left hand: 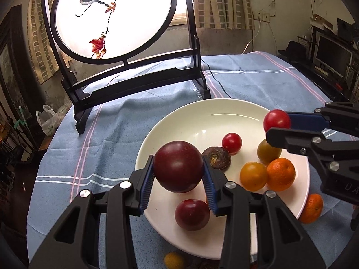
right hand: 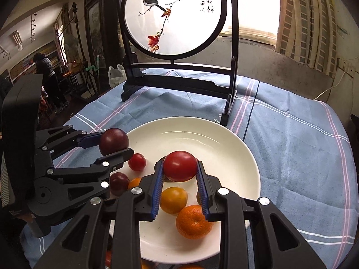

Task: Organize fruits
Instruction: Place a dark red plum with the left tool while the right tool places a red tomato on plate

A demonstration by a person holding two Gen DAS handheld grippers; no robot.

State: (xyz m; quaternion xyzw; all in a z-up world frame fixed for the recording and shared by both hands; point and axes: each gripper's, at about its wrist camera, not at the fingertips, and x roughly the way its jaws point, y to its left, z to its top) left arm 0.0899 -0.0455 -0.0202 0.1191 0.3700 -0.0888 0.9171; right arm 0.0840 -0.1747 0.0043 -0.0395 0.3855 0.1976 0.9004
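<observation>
My left gripper is shut on a dark red plum, held just above the near left part of the white plate. My right gripper is shut on a red tomato over the plate's middle. In the plate lie a small red tomato, a brown wrinkled fruit, a yellow tomato, a mandarin and a second plum. Another mandarin lies on the cloth by the plate's right rim.
A round bird-painted screen on a black stand rises behind the plate on the blue striped tablecloth. A black cable runs beside the stand. A person stands far back on the left of the room.
</observation>
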